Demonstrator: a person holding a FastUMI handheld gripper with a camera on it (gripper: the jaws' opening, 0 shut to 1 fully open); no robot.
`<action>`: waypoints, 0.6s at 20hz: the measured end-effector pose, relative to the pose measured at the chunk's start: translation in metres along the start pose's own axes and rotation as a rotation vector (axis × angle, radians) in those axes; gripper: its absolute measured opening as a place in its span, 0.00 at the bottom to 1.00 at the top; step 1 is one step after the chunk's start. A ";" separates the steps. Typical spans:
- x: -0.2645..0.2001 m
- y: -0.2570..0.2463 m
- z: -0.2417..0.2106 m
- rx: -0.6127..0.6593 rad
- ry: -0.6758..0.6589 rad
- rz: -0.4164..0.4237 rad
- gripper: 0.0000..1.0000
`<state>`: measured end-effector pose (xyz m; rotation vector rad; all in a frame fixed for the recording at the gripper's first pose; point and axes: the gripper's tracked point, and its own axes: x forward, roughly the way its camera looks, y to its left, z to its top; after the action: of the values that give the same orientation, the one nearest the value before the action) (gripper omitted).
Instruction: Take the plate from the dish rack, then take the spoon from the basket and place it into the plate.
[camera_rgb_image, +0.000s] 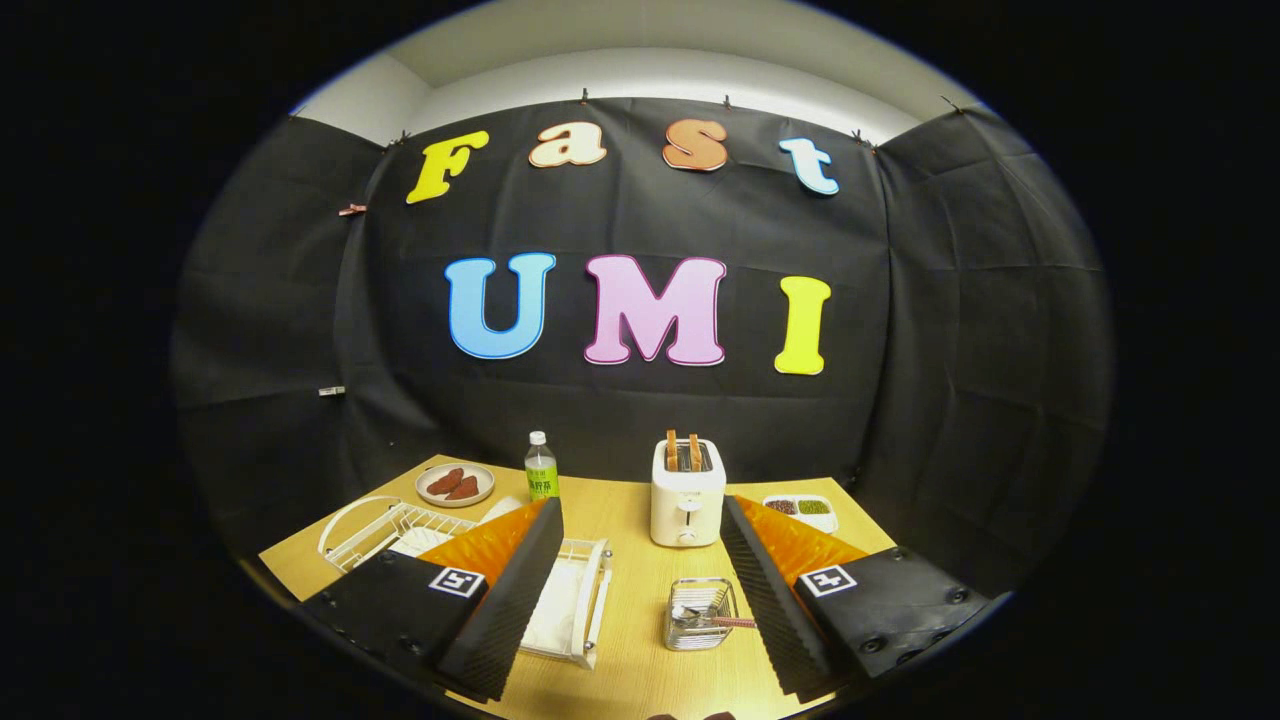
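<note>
Gripper (640, 600) hangs above the table (630, 670), fingers spread wide and empty. To start well, swing toward the dish rack (400, 530) behind the left finger, where the plate (420, 543) waits; the spoon (700, 620) sits in the basket (700, 615) between the fingers.

Dish rack (400, 530) left, basket (700, 612) between the fingers, toaster (687, 492) beyond it on the table (625, 650).

My tongs (640, 600) have two wedge-shaped fingers (510, 600) with ribbed inner faces, each bearing a square black-and-white marker and round screw heads near its base.
</note>
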<state>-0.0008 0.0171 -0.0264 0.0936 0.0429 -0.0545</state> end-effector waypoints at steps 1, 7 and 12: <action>0.000 0.000 -0.004 0.002 0.013 -0.004 0.98; 0.006 0.020 -0.007 0.016 0.059 0.033 0.98; 0.029 0.070 -0.024 0.078 0.191 0.158 0.99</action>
<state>0.0316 0.0872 -0.0453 0.1796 0.2242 0.1112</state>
